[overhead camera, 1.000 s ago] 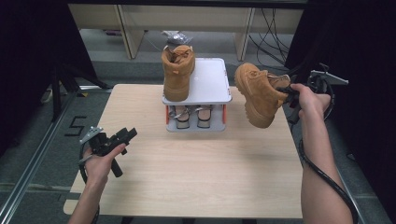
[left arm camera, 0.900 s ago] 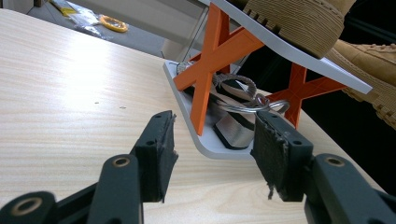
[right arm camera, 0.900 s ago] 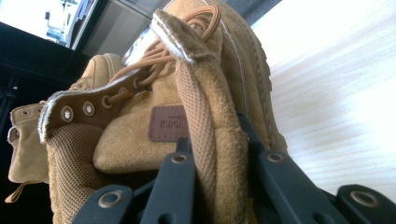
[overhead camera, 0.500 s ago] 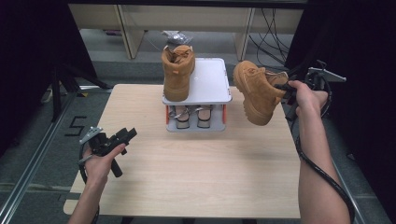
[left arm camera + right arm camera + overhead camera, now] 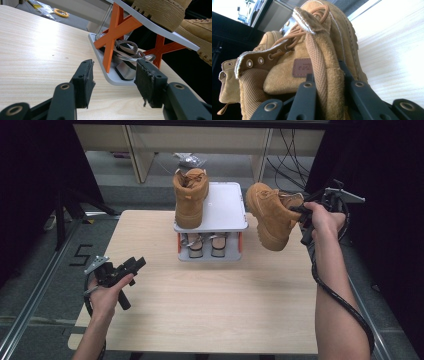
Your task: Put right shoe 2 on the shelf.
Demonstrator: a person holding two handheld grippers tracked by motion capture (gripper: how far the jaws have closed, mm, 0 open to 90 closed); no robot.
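- Tan suede lace-up boot hangs in the air just right of the shoe rack, toe tilted down and to the left, sole facing the table; compared with a second ago it sits slightly higher and closer to the rack's right edge.
- Right gripper is clenched on the boot's collar; in the right gripper view the black jaws pinch the padded mesh-lined rim between them, as they did before.
- Left gripper rests near the front left corner of the pale wooden table, unchanged from the earlier frames; its jaws stand apart with nothing between them.
- Second tan suede boot stands upright on the left half of the grey top shelf of the small rack with orange X-shaped legs, unmoved.
- Pair of sandals lies on the rack's lower shelf.
- Brown leather patch on the held boot's tongue carries stamped lettering, too blurred to read.
- Black number "5" is marked on the floor left of the table.
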